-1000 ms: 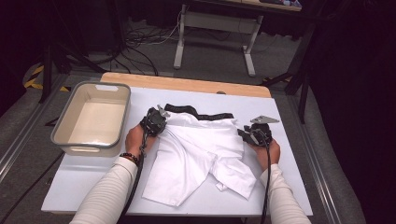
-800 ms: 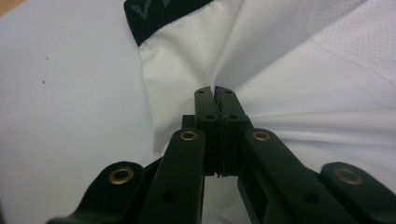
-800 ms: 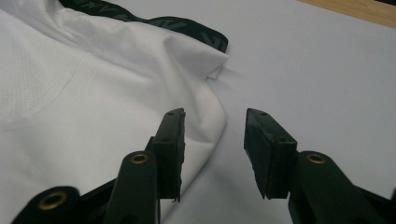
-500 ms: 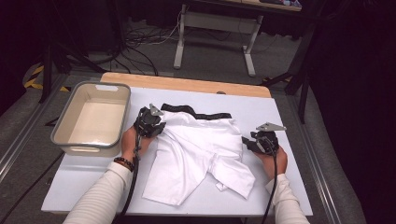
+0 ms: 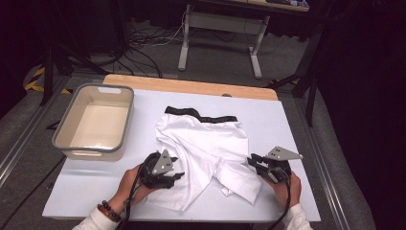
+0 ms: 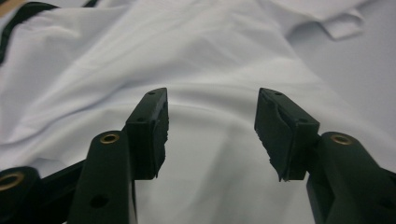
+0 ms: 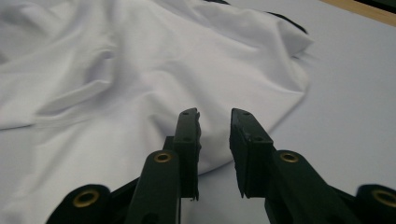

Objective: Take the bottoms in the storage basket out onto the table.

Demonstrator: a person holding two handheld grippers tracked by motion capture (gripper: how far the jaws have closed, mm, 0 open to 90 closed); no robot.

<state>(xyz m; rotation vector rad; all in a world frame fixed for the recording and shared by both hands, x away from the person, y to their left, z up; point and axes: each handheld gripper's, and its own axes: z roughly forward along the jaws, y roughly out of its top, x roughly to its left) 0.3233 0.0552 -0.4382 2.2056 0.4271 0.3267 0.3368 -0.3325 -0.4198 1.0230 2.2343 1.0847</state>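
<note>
A white garment (image 5: 206, 143) with a black waistband (image 5: 201, 115) lies rumpled on the white table (image 5: 282, 120). My left gripper (image 5: 176, 175) is at the garment's near left edge. Its jaws have just been opening. In the left gripper view, the left gripper (image 6: 210, 100) stands open over the cloth (image 6: 187, 56) with nothing between its jaws. My right gripper (image 5: 252, 161) is at the garment's near right side. Its jaws have just been closing. In the right gripper view, a narrow gap remains in the right gripper (image 7: 215, 114), and the cloth's edge (image 7: 163, 60) lies just ahead, not pinched.
A grey-rimmed beige bin (image 5: 125, 123) stands empty at the table's left. A wooden strip (image 5: 191, 86) runs along the far edge. Beyond it are a desk frame and cables on the floor. Bare table lies right of the garment.
Both hands have drawn back toward the table's near edge, the left from the waistband corner down the garment's left side. The left jaws have spread apart, and the right jaws have narrowed.
</note>
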